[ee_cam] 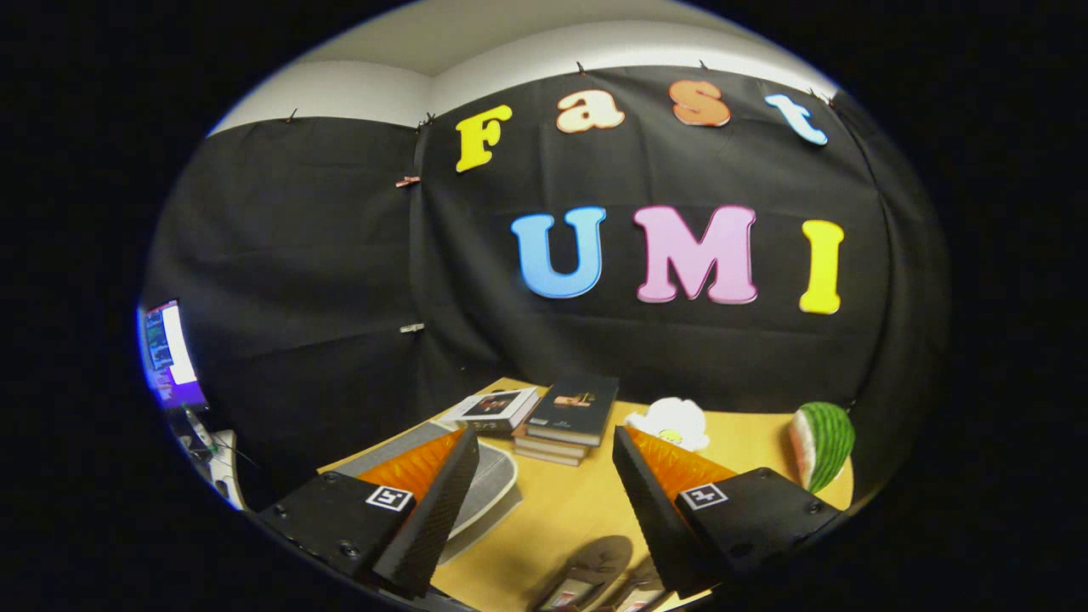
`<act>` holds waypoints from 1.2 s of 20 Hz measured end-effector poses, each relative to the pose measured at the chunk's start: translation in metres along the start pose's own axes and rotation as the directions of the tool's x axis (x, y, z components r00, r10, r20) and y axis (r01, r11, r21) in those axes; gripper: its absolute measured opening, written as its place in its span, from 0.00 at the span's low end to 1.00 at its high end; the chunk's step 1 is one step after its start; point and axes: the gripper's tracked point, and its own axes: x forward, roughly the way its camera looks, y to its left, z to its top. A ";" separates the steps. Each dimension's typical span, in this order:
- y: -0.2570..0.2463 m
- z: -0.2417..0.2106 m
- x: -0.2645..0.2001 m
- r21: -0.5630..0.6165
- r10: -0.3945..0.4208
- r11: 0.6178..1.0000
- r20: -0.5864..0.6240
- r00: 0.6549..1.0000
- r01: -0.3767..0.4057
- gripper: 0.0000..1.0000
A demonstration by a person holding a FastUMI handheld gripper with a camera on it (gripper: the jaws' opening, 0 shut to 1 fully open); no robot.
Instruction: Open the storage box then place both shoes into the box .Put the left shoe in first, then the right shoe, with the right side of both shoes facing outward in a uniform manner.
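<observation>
My gripper (544,438) is open, held high above the wooden table (569,510), with nothing between its fingers. Two brownish shoes (595,574) lie side by side on the table low between the fingers, cut off at the near edge. A grey storage box (497,480) with a pale rim sits behind the left finger, which hides most of it. Whether its lid is up or down cannot be told.
A stack of dark books (565,416) lies at the table's back, just beyond the fingertips. A white fried-egg toy (671,422) and a watermelon slice (823,442) sit to the right. A lit monitor (170,353) stands off to the left.
</observation>
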 end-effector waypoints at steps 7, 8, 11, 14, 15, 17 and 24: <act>0.054 -0.079 0.036 0.297 0.289 0.930 -0.227 0.930 -0.216 0.98; 0.059 -0.092 0.042 0.359 0.318 0.908 -0.260 0.912 -0.214 0.98; 0.072 -0.124 0.058 0.517 0.395 0.834 -0.318 0.862 -0.191 0.98; 0.079 -0.154 0.064 0.635 0.455 0.756 -0.341 0.823 -0.156 0.98; 0.079 -0.166 0.068 0.654 0.462 0.743 -0.347 0.816 -0.142 0.98; 0.081 -0.188 0.075 0.677 0.484 0.725 -0.370 0.793 -0.127 0.98; 0.108 -0.236 0.074 0.798 0.613 0.600 -0.405 0.679 -0.066 0.98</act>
